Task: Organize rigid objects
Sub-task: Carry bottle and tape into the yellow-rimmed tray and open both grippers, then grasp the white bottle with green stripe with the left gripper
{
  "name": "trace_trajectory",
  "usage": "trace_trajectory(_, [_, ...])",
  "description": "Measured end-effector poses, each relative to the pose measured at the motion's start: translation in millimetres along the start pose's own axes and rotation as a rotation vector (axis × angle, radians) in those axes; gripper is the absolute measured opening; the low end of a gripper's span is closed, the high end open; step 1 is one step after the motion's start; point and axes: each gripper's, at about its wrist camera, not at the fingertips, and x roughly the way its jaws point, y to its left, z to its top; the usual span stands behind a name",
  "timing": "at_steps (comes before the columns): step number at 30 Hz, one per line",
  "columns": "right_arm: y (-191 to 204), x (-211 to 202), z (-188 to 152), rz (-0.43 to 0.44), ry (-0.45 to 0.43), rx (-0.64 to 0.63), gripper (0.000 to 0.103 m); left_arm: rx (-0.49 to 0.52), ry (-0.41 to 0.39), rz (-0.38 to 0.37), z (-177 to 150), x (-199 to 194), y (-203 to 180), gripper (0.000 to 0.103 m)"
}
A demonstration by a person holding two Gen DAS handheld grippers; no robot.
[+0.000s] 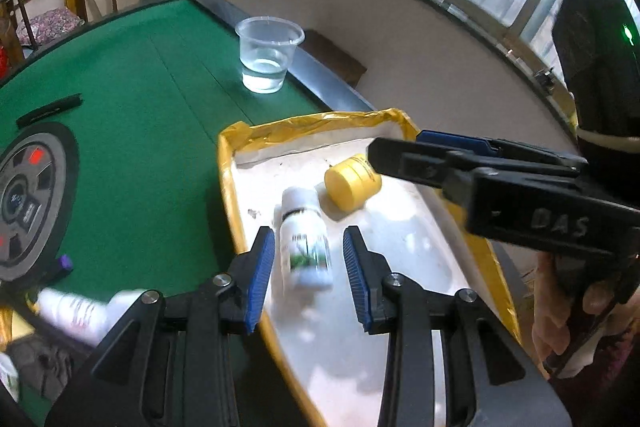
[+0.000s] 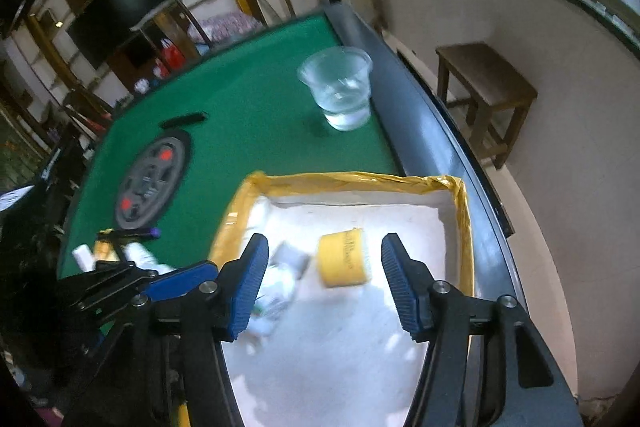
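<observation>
1. left gripper (image 1: 308, 279): lower centre of the left wrist view. we see its jaws apart, blue pads either side of the white bottle (image 1: 306, 241) with a gap on both sides, nothing pinched.
2. right gripper (image 2: 324, 283): lower centre of the right wrist view. jaws spread wide, the yellow jar (image 2: 343, 259) shows in the gap between them, pads clear of it.
3. both items lie on their sides in the white tray (image 2: 400, 227) with the yellow taped rim; bottle left of the jar, close together. contact between them we cannot tell.
4. tray sits on the green table (image 1: 140, 107), lower right half of both views.
5. clear plastic cup (image 1: 269, 55) with some water stands upright past the tray, upper centre, near the table edge.
6. another white bottle (image 1: 76, 311) lies blurred on the felt, lower left of the left wrist view.
</observation>
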Motion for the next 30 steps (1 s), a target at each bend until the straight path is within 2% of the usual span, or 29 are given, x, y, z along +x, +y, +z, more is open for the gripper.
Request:
trace_trajectory(4, [34.4, -33.6, -19.9, 0.061, -0.09, -0.033, 0.054, -0.02, -0.072, -0.018, -26.8, -45.9, 18.2, 0.034])
trace_trajectory(7, [65.6, -45.5, -36.5, 0.131, -0.12, -0.075, 0.058, -0.029, -0.115, 0.012, -45.2, -71.2, 38.0, 0.039])
trace_trajectory(11, [114.9, -42.3, -66.3, 0.231, -0.092, -0.172, 0.059, -0.036, -0.16, 0.103, -77.6, -107.0, 77.4, 0.039])
trace_trajectory(16, [157.3, -20.9, -89.2, 0.263, -0.029, -0.272, 0.059, -0.053, -0.18, 0.275, -117.8, -140.6, 144.1, 0.039])
trace_trajectory(18, [164.1, -10.0, -92.3, 0.266, -0.009, -0.273, 0.059, -0.069, -0.164, 0.346, -132.0, -146.9, 175.0, 0.039])
trace_trajectory(22, [169.5, 9.7, -90.9, 0.252, 0.019, -0.248, 0.059, -0.056, -0.124, 0.416, -154.4, -145.7, 212.3, 0.039])
trace_trajectory(30, [170.7, 12.5, -90.3, 0.227, 0.024, -0.222, 0.059, 0.065, -0.063, 0.46, -158.7, -109.4, 220.9, 0.039])
